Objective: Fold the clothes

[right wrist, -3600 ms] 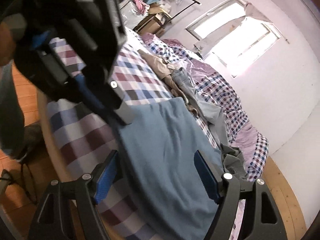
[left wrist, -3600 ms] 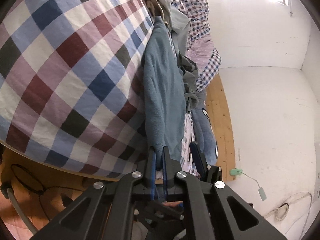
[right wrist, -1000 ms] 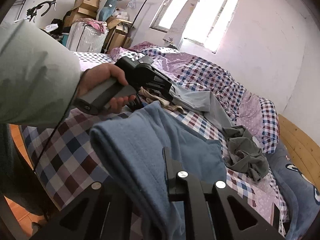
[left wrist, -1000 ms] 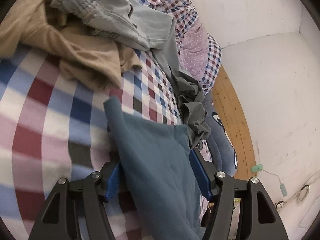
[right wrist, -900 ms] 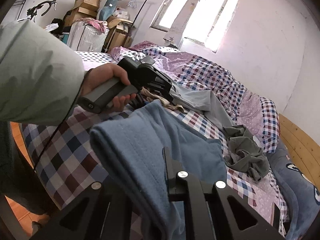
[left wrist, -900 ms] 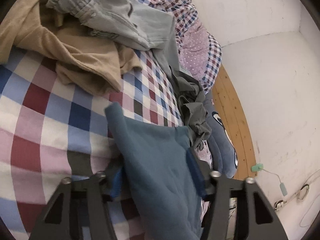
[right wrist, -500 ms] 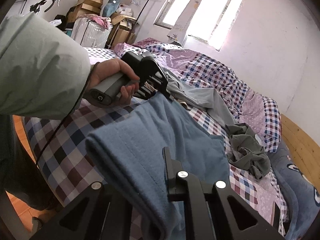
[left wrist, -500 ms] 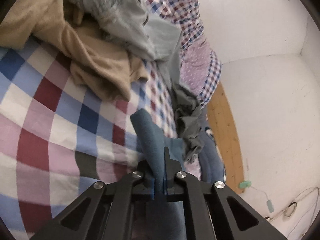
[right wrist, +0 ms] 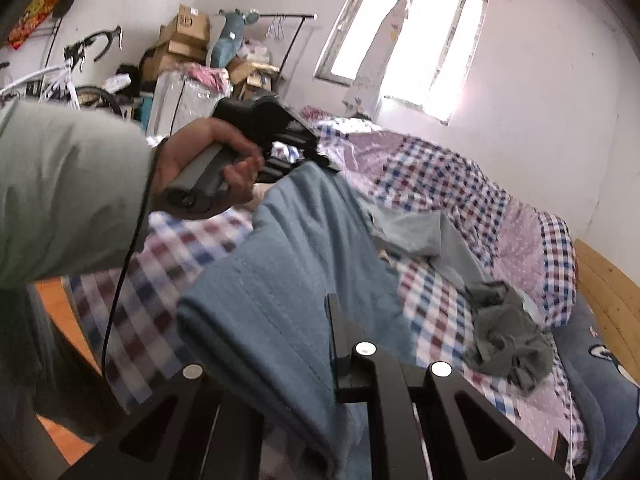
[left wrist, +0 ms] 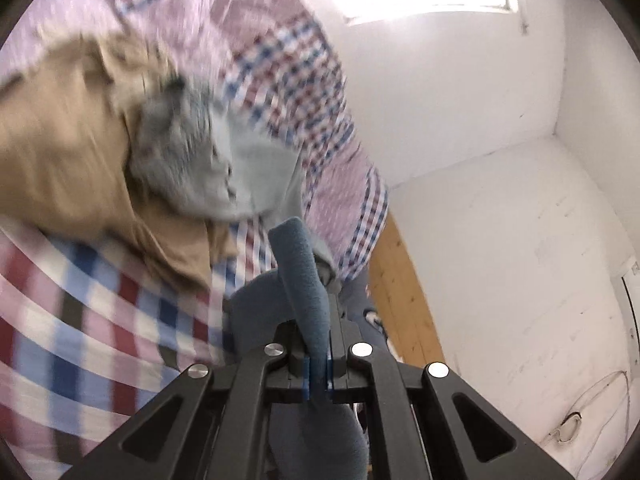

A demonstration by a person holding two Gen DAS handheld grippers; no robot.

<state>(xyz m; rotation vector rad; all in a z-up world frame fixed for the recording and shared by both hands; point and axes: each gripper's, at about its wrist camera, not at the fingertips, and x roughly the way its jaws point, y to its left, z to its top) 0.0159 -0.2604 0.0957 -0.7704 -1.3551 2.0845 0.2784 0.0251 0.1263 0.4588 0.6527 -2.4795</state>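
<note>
My left gripper is clamped tight on a fold of the blue garment, its blue pads pressed together with the cloth rising straight ahead between them like a rolled ridge. My right gripper also appears closed on the same garment: cloth covers the left finger, so I see only the right one pressed against the fabric. From the right wrist the garment runs as a long band away from my fingers, up and leftward to the left gripper, lifted off the bed between the two holds. That view also shows the hand on the left gripper's handle, a pale green sleeve and a thin black cable hanging below it. Beyond the left gripper, blurred by motion, lie a tan garment and a grey-blue one on the checked bedspread. To the right of my right gripper sits a crumpled grey-green garment, with a pale blue garment ahead of it. Only the right view shows the window, stacked boxes and a bicycle; only the left shows the bare white wall and the wooden bed edge.
</note>
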